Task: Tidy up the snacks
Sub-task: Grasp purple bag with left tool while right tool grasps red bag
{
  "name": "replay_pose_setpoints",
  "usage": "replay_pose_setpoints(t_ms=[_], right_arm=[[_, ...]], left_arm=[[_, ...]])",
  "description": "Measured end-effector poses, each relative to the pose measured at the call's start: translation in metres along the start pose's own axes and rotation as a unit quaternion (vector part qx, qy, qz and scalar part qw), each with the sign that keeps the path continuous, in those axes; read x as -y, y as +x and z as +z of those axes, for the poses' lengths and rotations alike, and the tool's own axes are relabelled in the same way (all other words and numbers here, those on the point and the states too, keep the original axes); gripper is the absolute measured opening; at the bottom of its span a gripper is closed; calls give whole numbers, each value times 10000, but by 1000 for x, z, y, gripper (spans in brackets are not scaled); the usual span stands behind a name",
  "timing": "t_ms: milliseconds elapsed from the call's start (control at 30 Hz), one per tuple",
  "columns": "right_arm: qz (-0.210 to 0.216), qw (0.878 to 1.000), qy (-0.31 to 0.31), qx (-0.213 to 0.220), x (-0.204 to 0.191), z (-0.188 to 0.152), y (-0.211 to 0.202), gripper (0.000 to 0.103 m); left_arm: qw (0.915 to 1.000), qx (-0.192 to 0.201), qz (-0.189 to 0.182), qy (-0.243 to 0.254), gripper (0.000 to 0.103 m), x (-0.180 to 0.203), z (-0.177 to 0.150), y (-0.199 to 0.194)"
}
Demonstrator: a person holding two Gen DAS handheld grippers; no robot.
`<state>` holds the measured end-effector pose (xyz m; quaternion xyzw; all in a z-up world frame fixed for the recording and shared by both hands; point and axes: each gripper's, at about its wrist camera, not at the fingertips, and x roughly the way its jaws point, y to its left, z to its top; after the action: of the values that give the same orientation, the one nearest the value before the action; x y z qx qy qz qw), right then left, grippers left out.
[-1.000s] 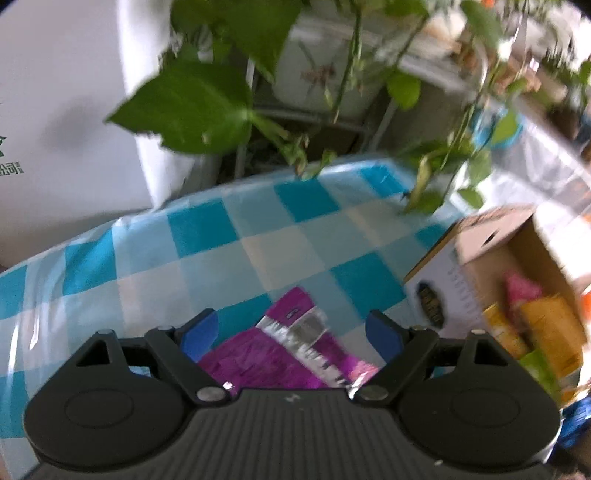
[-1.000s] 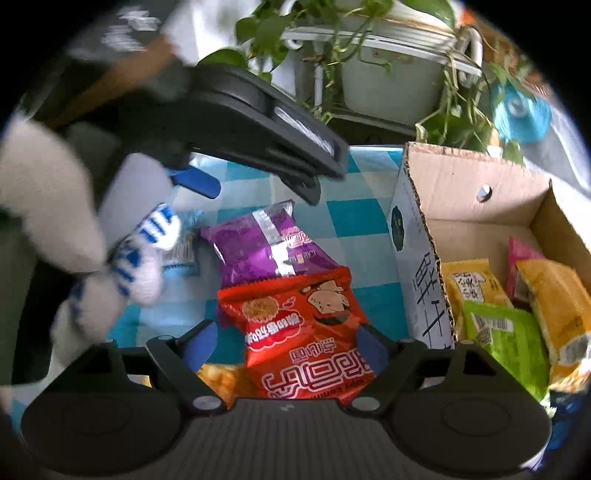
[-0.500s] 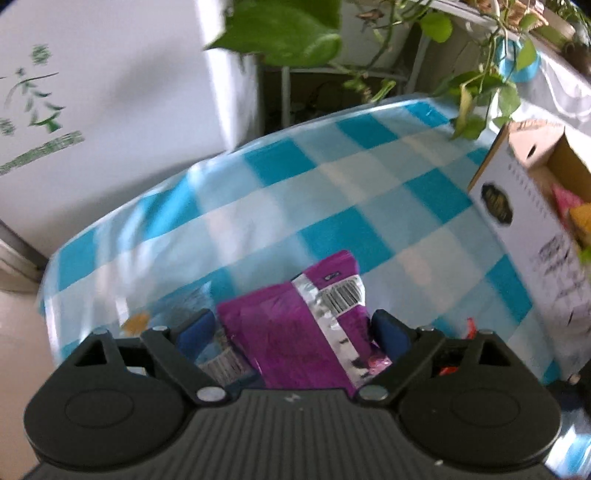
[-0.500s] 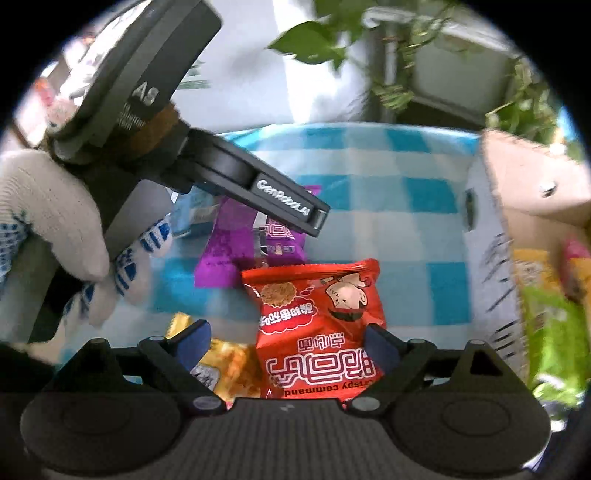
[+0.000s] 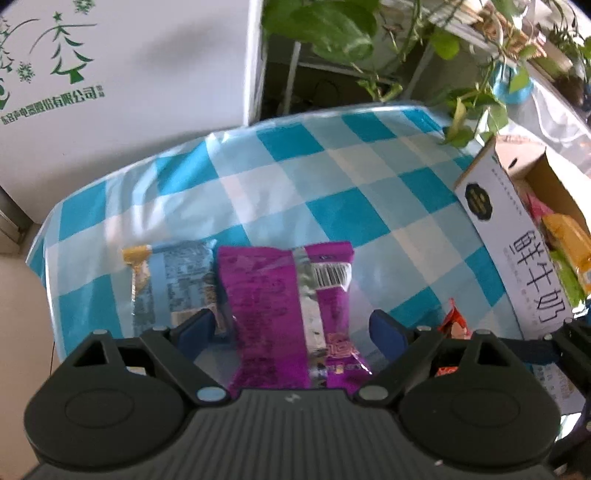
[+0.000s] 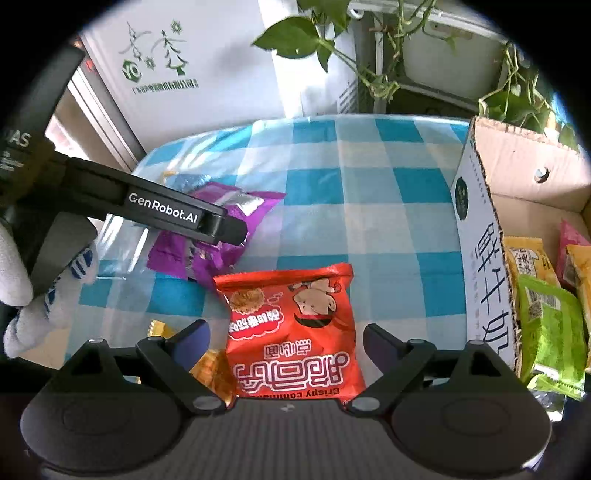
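Note:
A purple snack packet (image 5: pixel 273 295) lies flat on the blue-checked tablecloth (image 5: pixel 332 177). My left gripper (image 5: pixel 291 330) points down over it; its jaws are closing, with the packet between the pads and untouched. A pale blue packet (image 5: pixel 173 280) lies just left of the purple one. In the right wrist view a red snack packet (image 6: pixel 291 306) lies between the spread fingers of my right gripper (image 6: pixel 286 341), which is open. A yellow packet (image 6: pixel 214 369) peeks out at its lower left. The purple packet (image 6: pixel 255 203) sits beyond, partly under the left tool's arm (image 6: pixel 166 212).
An open cardboard box (image 6: pixel 484 258) at the right holds a green packet (image 6: pixel 550 325) and several yellow and pink ones. A gloved hand (image 6: pixel 22 288) grips the left tool. A white carton (image 5: pixel 110 74) and trailing plants (image 5: pixel 332 29) stand behind the table.
The left gripper has slid leftward across the table, so the purple packet now sits centred between its fingers and the pale blue packet shows. The right gripper's fingers stand wider around the red packet.

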<state>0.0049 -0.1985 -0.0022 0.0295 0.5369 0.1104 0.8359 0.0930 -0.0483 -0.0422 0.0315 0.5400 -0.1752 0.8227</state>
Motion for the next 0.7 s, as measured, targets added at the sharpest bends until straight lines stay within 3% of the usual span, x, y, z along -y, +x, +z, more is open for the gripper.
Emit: replay_pose_setpoints(t_ms=[267,400,700], right_arm=[[-308,9993,-92,-177,-4,0,14,96],[-489,9984,-64,-277,-4,1,24,96],[-601,9978,-38,-290,-3,2,29,97]], left_arm=[[9994,-10,344,-78,97,13,-5,10],[9977,-150,647,135,101,30,-9,20],[9976,26,690,-31,103,27,-11,23]])
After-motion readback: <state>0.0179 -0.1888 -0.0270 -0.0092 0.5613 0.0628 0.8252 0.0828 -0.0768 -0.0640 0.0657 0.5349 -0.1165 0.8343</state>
